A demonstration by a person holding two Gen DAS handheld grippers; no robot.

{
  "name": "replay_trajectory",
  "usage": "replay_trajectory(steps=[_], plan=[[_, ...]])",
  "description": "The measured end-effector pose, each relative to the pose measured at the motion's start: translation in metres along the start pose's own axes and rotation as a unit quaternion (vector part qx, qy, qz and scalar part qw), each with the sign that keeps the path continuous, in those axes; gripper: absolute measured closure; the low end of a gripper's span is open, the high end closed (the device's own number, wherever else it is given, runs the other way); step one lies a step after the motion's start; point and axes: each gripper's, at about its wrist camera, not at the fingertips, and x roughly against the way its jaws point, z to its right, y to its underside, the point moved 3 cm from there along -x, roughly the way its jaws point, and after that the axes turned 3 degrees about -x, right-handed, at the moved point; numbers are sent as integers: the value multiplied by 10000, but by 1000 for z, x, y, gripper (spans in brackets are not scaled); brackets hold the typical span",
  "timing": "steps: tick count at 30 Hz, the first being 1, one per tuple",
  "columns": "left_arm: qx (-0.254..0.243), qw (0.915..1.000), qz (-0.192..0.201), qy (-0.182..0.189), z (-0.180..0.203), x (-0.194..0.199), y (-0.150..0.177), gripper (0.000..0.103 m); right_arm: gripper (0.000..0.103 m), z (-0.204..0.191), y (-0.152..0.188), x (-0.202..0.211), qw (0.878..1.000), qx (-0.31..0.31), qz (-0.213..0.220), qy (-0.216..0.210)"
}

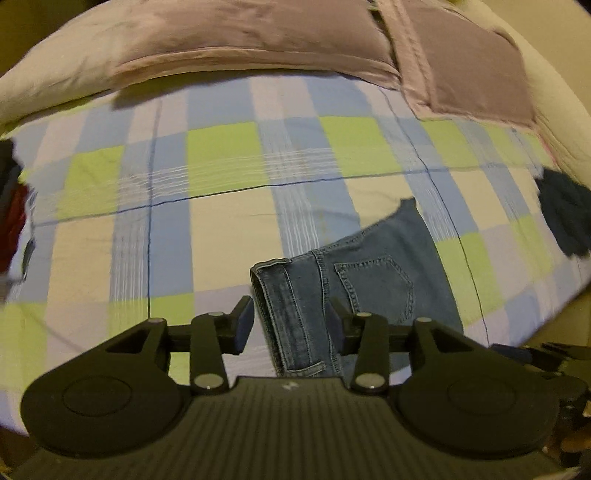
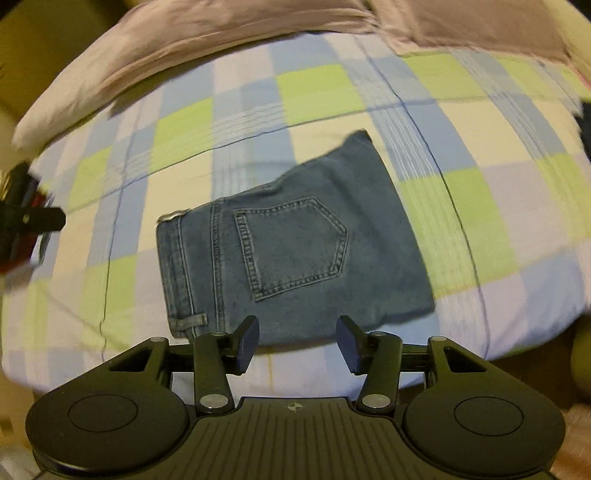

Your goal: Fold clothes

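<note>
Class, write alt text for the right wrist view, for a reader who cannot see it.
Folded blue jeans lie back pocket up on a checked bedsheet in blue, green and white. The right tongs hover open just short of their near edge, holding nothing. Pinkish pillows lie at the far side.

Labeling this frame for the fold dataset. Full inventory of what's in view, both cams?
jeans: 1, blue denim, folded, back pocket up, on the sheet near the bed's front edge
sheet: 1, checked blue, green, white and lilac, covers the bed
pillows: 2, mauve, side by side at the far end of the bed
dark clothes: 1 navy heap at the bed's right edge; 1 dark and red heap at the left edge, blurred
left claw: 1, black with blue pads, open, over the jeans' waistband end
right claw: 1, black with blue pads, open, at the jeans' near edge
</note>
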Motion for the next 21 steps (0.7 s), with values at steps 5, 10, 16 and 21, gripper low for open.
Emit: replay_trajectory(steps=[5,10,16,21], plan=[[433,9987,134,-217,37,9,14,65,53,32,-12,14,9985,538,5,-59],[764,9957,163,-493,67,16,32,64,53,58,-27,19,9952,959,20,-193],[1074,9906,149,-829,80,31,58,60,53,52,-27,19,9898,1370,-42,-396],[1152,9892,91,-903,79,33,66,60,53,48,-27,18,9836,1710,-94,-564]])
